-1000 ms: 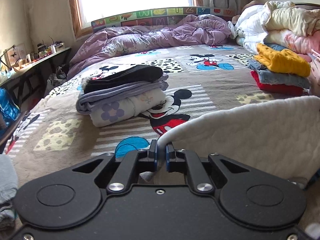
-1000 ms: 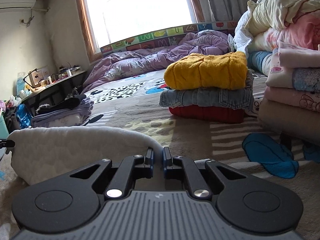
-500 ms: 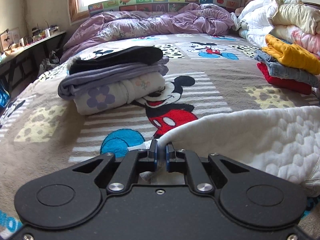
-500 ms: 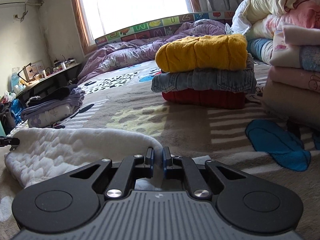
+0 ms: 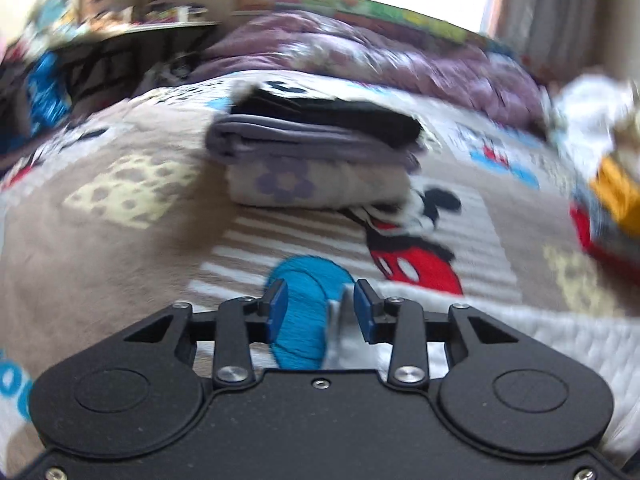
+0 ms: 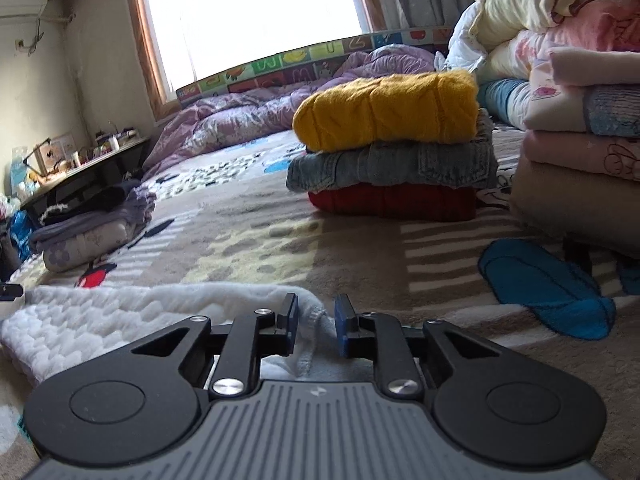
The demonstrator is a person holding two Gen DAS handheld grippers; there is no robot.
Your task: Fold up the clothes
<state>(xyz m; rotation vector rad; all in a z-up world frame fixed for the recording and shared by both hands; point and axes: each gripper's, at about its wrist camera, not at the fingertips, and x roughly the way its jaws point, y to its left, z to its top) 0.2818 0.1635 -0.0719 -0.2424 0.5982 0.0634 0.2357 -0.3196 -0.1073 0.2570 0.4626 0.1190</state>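
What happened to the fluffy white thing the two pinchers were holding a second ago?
Both let it go. The left gripper and the right gripper were shut on the white quilted garment; now both are open, and it lies on the bed blanket. The left camera view is blurred, so that gripper is moving. The yellow, denim and red stack and the floral stack stayed put.

White quilted garment (image 6: pixel 120 320), folded flat on the cartoon-print bedspread (image 6: pixel 360 248)
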